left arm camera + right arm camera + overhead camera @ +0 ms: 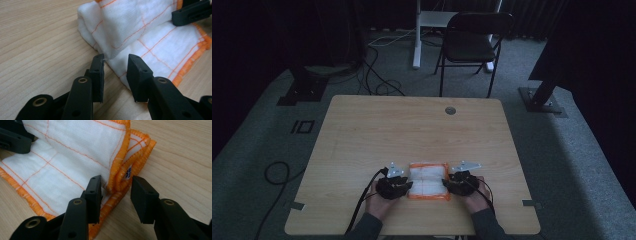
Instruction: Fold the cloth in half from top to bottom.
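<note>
We are resting a folded white cloth near the desk's near edge. Both the left tongs and right tongs are standing partly open, gripping nothing, a fold between each pair. The loose top layer could be springing open unless pressed. We are seeing no containers.

Cloth – soft woven cotton w/ stitched orange hem; table – matt wood-grain; jaws matt black plastic.
</note>
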